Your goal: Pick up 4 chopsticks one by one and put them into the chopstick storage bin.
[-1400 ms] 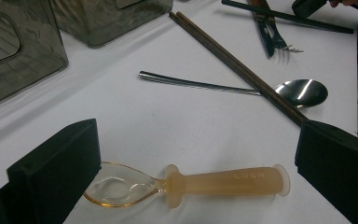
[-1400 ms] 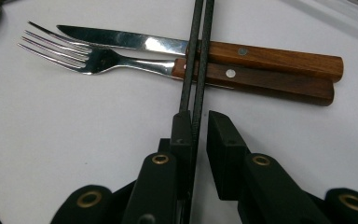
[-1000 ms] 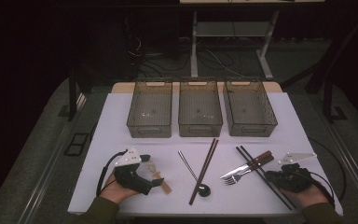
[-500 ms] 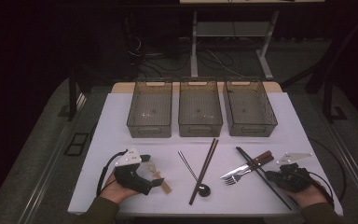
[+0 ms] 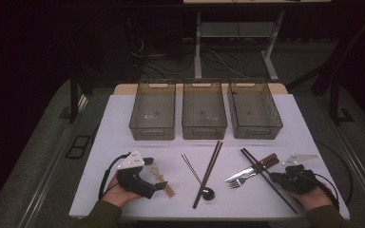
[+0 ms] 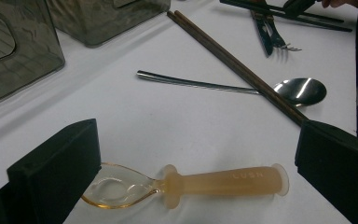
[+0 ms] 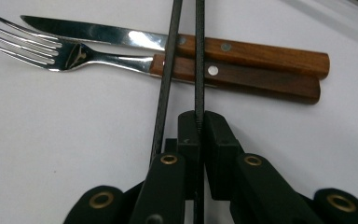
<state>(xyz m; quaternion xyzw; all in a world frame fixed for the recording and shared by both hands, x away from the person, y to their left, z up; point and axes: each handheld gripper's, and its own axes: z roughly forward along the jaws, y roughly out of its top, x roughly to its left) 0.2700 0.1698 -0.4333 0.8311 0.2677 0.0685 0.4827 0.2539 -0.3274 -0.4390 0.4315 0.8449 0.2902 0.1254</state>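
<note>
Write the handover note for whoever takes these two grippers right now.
Left gripper: open, jaws either side of the amber spoon, which lies flat on the table.
Right gripper: shut on one black chopstick; the other black chopstick runs beside the jaws, both lying across the fork and knife.
Done: nothing sorted; the three bins look empty.
Left: everything.

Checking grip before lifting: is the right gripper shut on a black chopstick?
Shut: right gripper pinches one black chopstick; the other passes outside.
</note>
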